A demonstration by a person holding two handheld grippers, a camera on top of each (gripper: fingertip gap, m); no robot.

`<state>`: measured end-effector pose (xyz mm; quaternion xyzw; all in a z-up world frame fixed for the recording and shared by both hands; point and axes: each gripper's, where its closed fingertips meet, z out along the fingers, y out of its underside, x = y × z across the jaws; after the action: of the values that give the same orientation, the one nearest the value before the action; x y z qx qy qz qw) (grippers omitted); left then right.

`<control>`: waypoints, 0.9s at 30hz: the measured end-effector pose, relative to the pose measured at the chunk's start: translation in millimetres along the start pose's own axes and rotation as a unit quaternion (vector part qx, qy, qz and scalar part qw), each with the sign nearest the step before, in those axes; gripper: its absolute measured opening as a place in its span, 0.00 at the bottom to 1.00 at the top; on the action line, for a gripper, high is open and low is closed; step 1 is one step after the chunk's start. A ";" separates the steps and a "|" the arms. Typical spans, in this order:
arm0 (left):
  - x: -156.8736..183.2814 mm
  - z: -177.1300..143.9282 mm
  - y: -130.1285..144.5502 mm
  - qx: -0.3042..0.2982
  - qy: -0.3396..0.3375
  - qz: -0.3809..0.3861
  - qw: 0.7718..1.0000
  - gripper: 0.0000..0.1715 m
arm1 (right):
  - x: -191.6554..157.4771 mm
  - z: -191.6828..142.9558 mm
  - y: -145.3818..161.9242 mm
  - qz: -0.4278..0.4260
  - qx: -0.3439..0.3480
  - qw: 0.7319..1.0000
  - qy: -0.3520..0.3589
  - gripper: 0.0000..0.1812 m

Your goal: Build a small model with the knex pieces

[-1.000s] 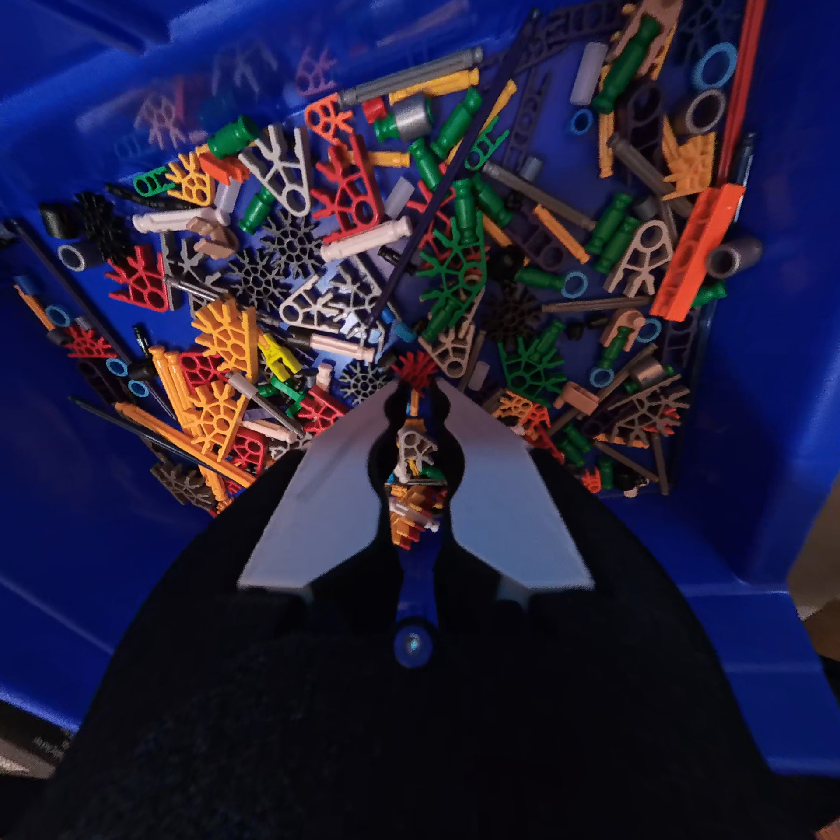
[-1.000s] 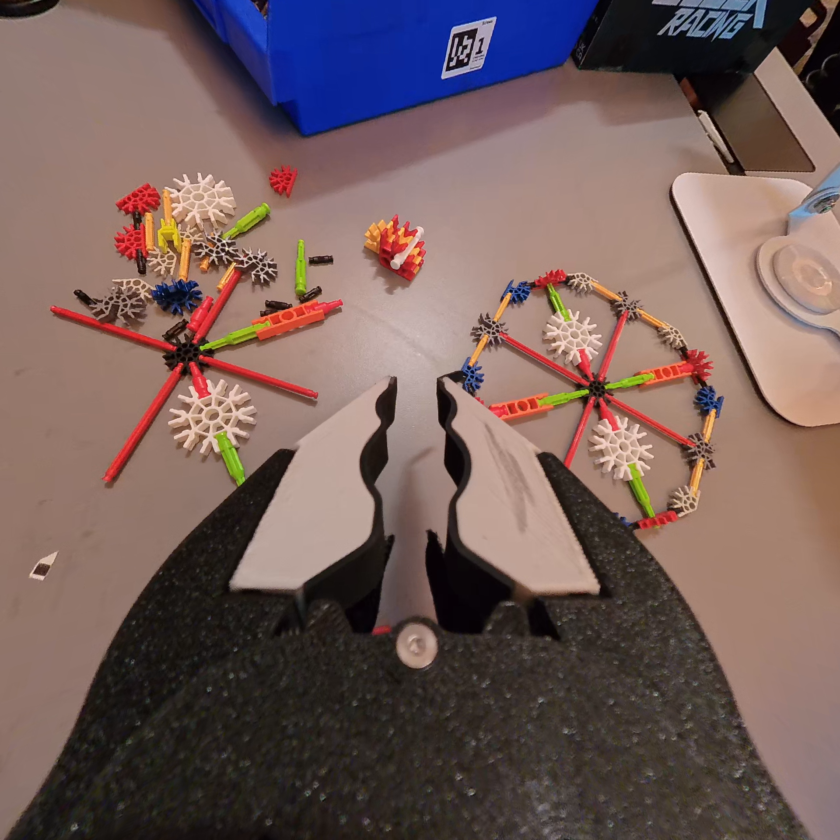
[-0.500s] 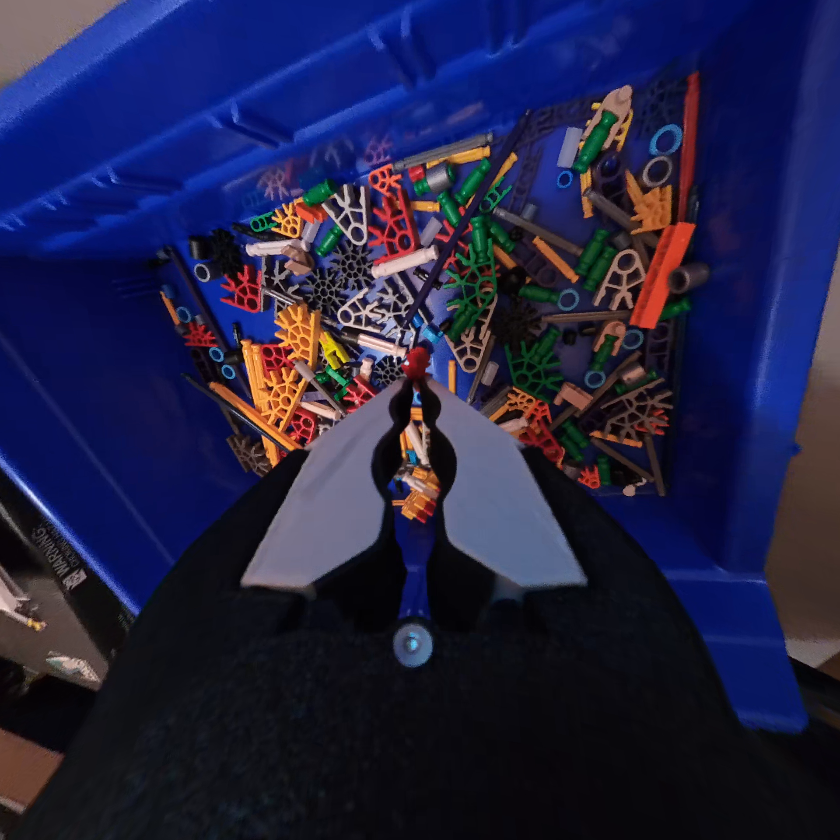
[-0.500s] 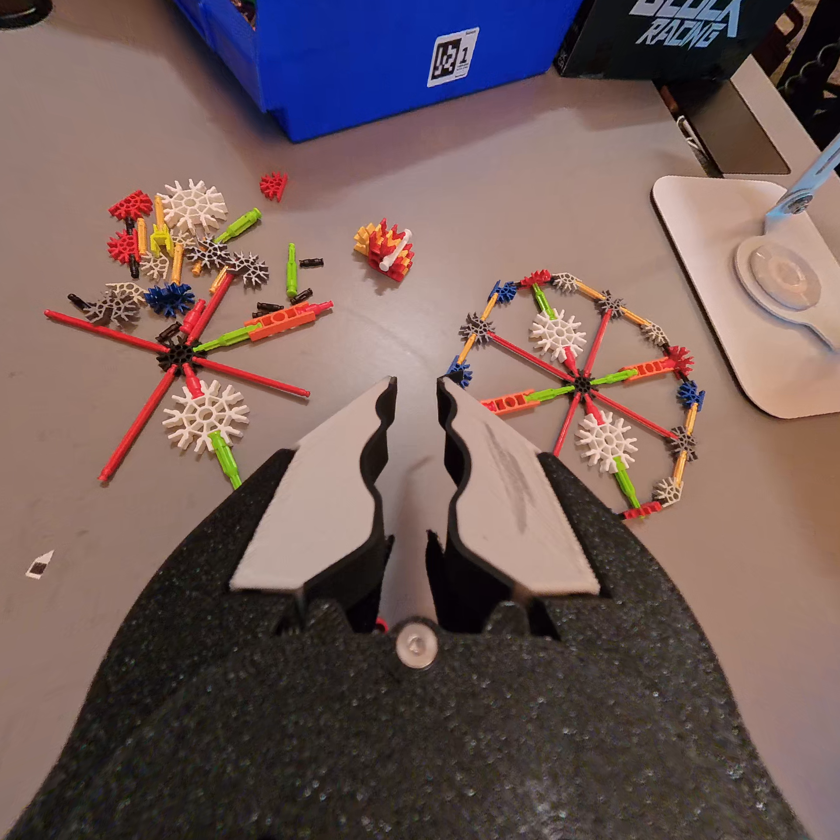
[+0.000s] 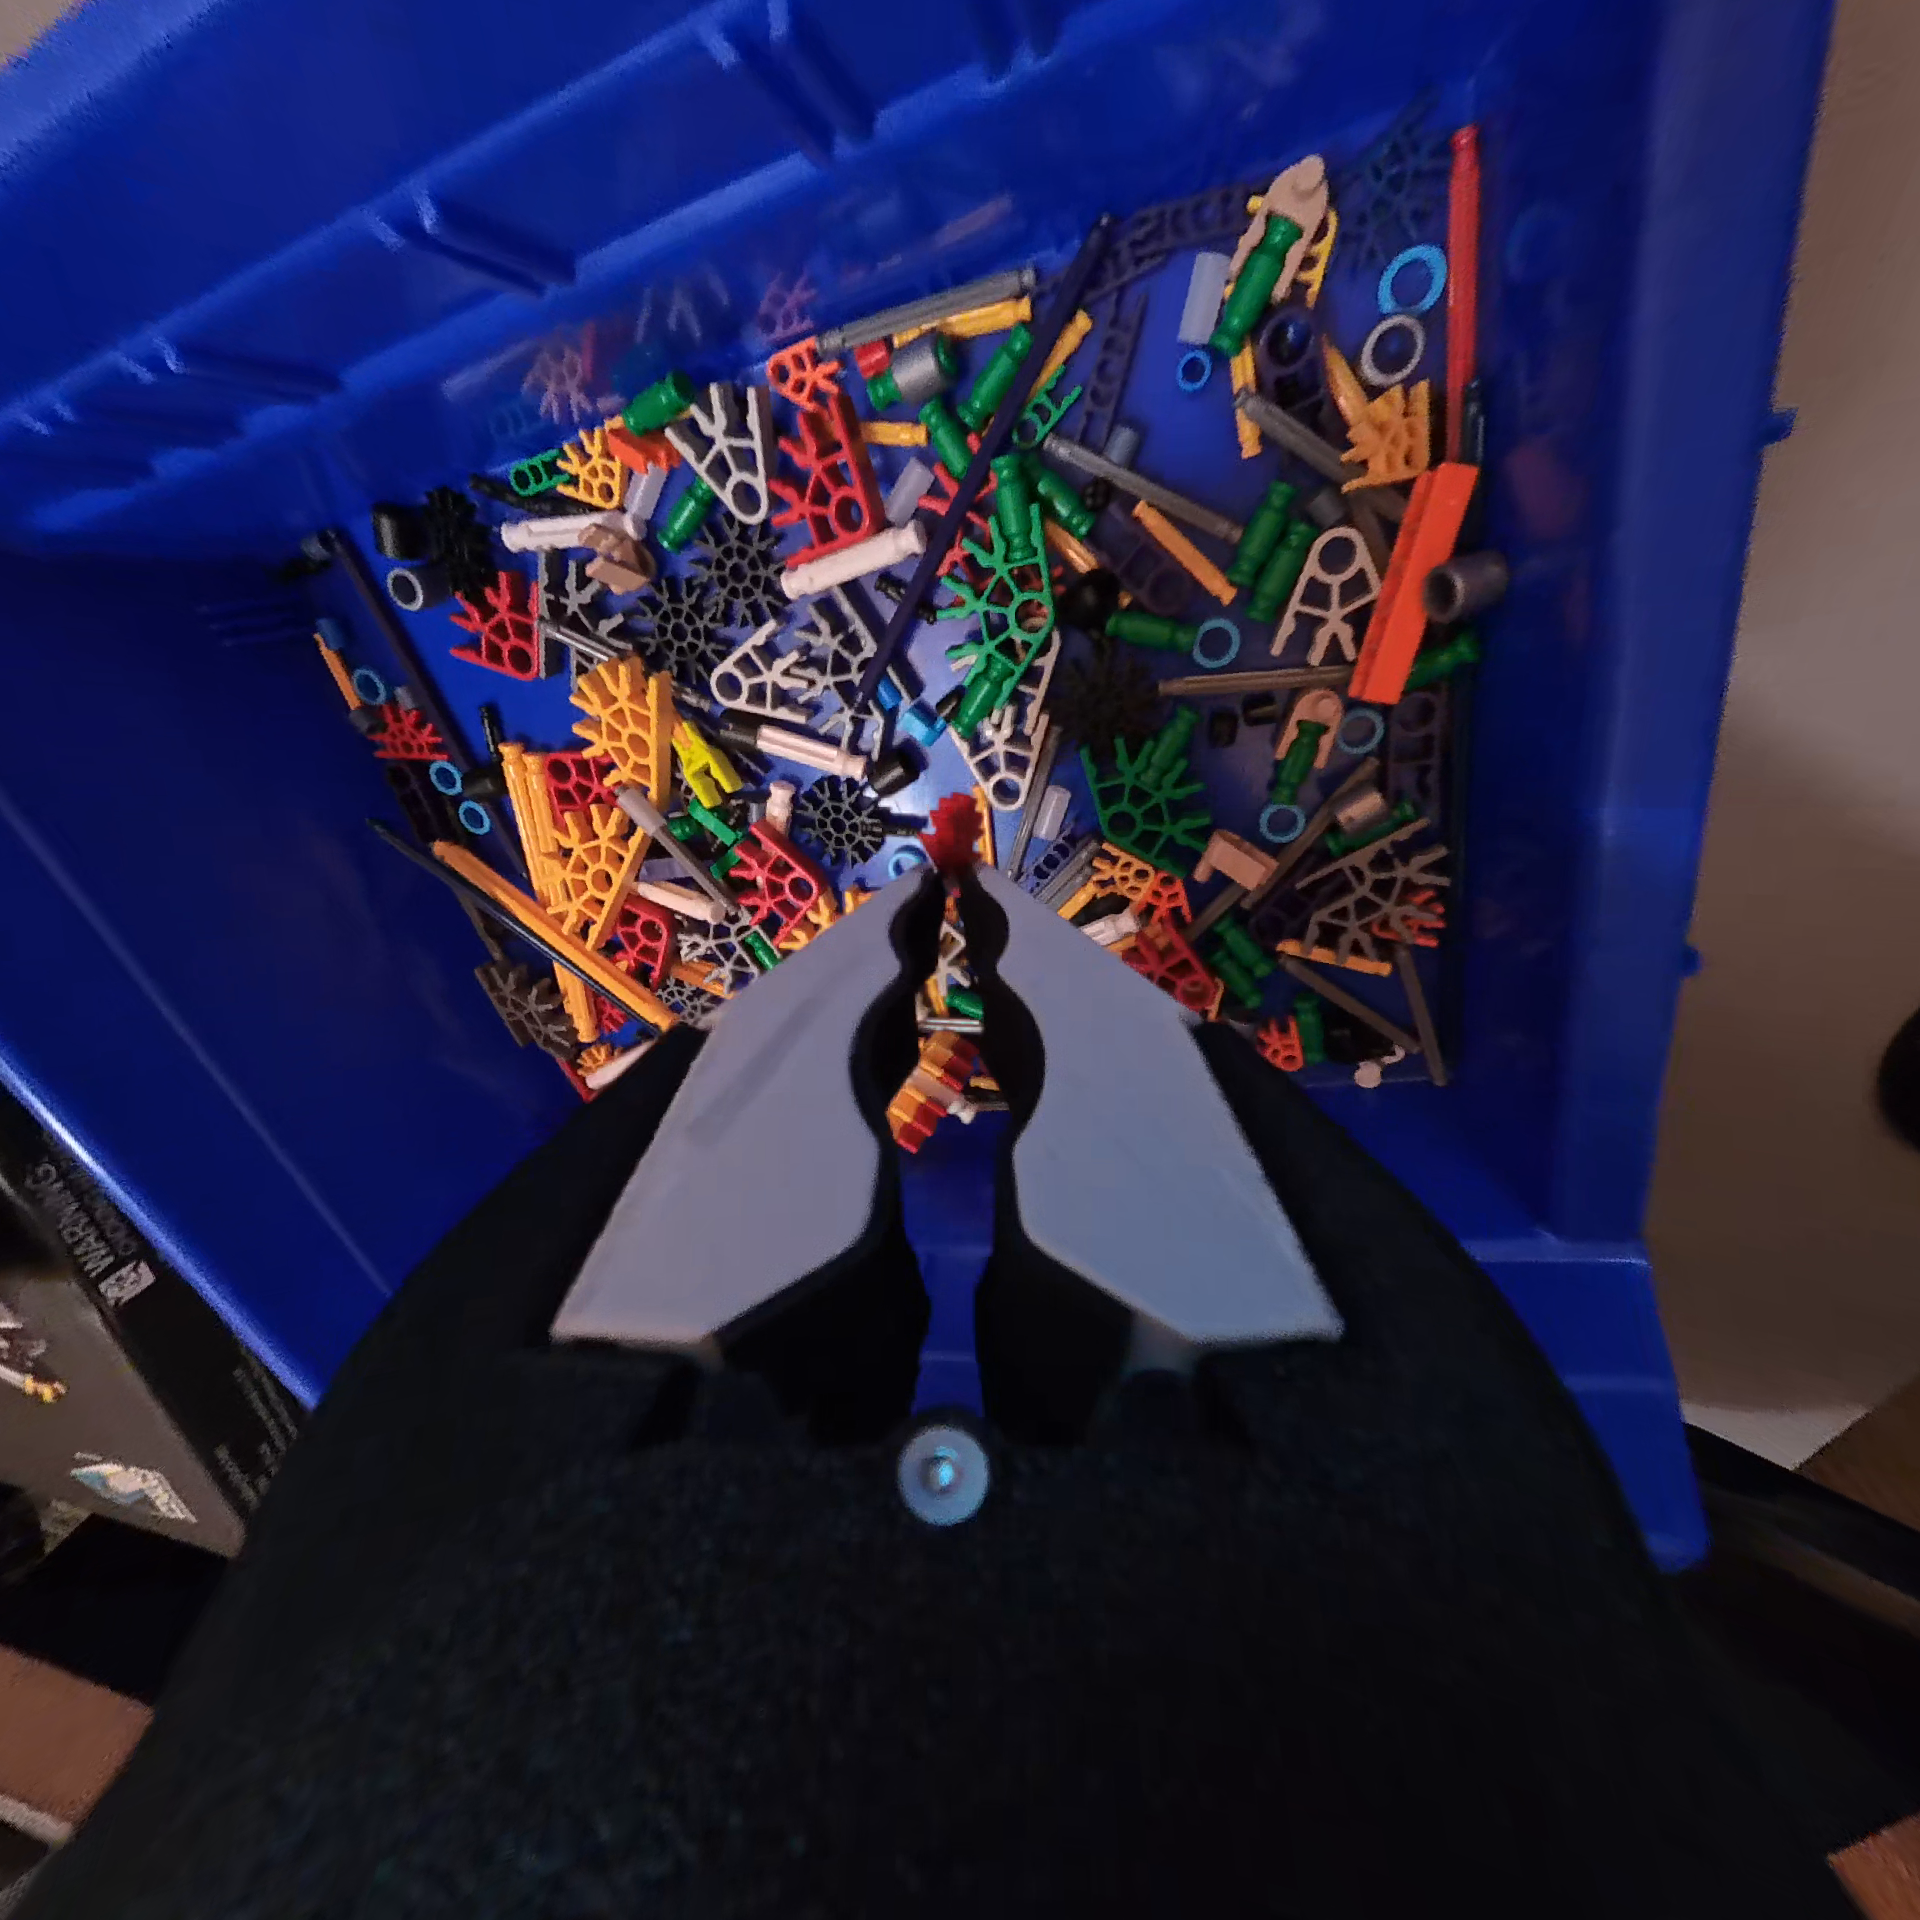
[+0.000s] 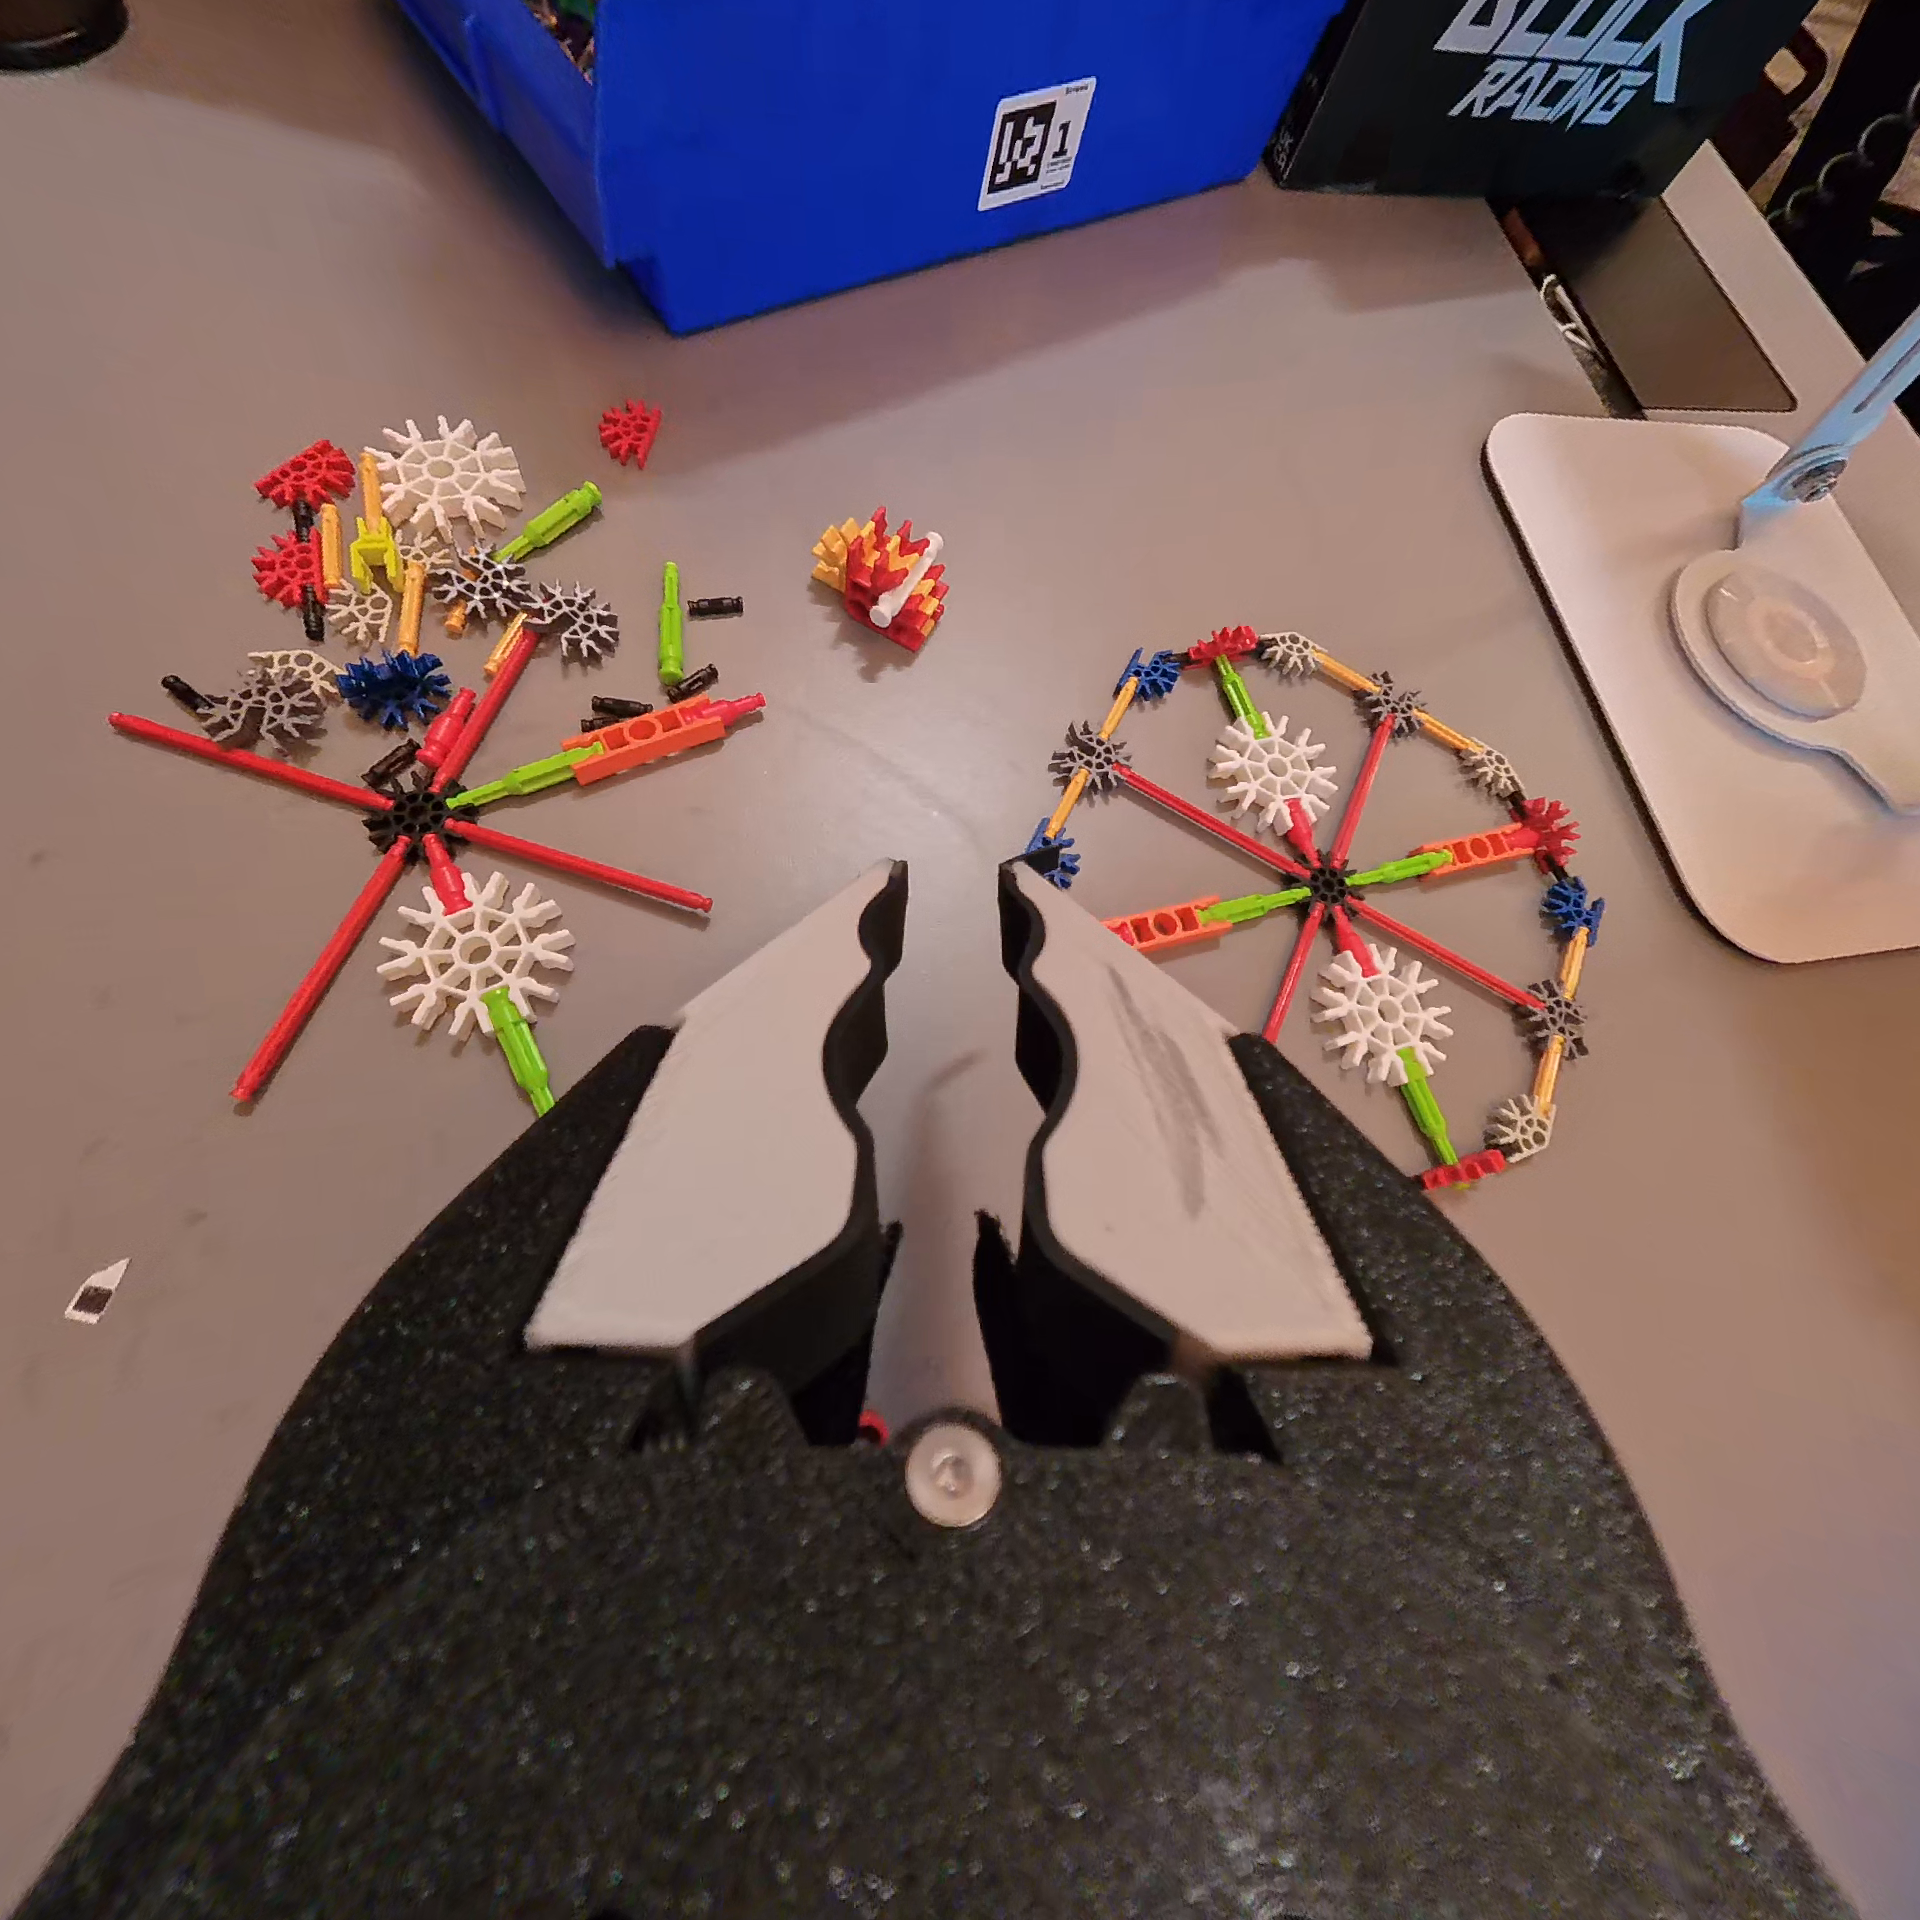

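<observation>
Red connector [image 5: 951, 831] is pinched at the tips of my left gripper [image 5: 951, 883], jaws nearly closed on it, held above the blue bin [image 5: 260, 1091]. Bin floor under it is a jumble of parts [image 5: 935, 644]: green rods, yellow and red fan pieces, black snowflakes, grey bits. An orange bar [image 5: 1418, 582] leans at the bin's 3 o'clock wall.

Right gripper [image 6: 951, 883] hangs over the grey table [image 6: 987, 416] w/ jaws narrowly apart, nothing between them. At its 2 o'clock, just beside the right finger, lies a built wheel [image 6: 1325, 883] w/ red spokes and white snowflakes. At 10 o'clock sits a half-built hub [image 6: 416, 816] w/ red rods, and past it a loose pile [image 6: 416, 561] of small pieces. At 12 o'clock there's a red-yellow stack [image 6: 888, 582], well apart from the tips. Bin front [image 6: 831, 156] w/ a white sticker [image 6: 1034, 140] is farther up. A black box [image 6: 1507, 94] sits at 1 o'clock, a white stand base [image 6: 1621, 582] at 3.
</observation>
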<state>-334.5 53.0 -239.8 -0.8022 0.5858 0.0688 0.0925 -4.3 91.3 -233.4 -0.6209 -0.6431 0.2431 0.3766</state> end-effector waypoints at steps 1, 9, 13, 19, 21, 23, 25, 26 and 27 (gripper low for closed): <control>-2.2 1.5 3.0 -0.003 -0.003 -0.004 1.000 0.02 | -0.1 0.2 0.1 0.000 0.000 1.000 0.000 0.09; -36.7 13.7 27.5 -0.020 -0.053 -0.056 0.997 0.02 | -0.2 2.4 2.9 0.002 -0.005 1.000 -0.002 0.09; -53.4 13.7 35.4 -0.027 -0.094 -0.077 0.992 0.19 | 0.0 1.7 2.4 0.000 -0.005 1.000 -0.001 0.09; -27.6 10.2 22.4 -0.013 -0.045 -0.056 0.997 0.13 | -0.4 1.6 2.0 -0.002 -0.006 1.000 0.000 0.09; -18.5 13.6 22.7 -0.026 -0.029 -0.043 0.998 0.11 | -0.6 1.5 1.8 -0.002 -0.006 1.000 0.000 0.09; -9.3 19.6 22.4 -0.033 -0.009 -0.035 0.999 0.09 | -0.7 1.2 1.2 -0.003 -0.005 1.000 0.000 0.09; -3.0 25.8 21.0 -0.034 0.006 -0.031 0.999 0.08 | -0.8 0.9 1.0 -0.003 -0.005 1.000 0.001 0.09; -0.1 28.6 21.0 -0.037 0.014 -0.030 0.999 0.08 | -0.8 0.8 0.9 -0.003 -0.005 1.000 0.001 0.09; 2.1 30.8 21.4 -0.041 0.018 -0.027 0.999 0.08 | -0.8 0.6 0.8 -0.004 -0.005 1.000 0.001 0.09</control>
<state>-354.3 51.8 -271.6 -0.8220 0.5623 0.0754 0.0508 -4.4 90.8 -234.5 -0.6205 -0.6462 0.2383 0.3750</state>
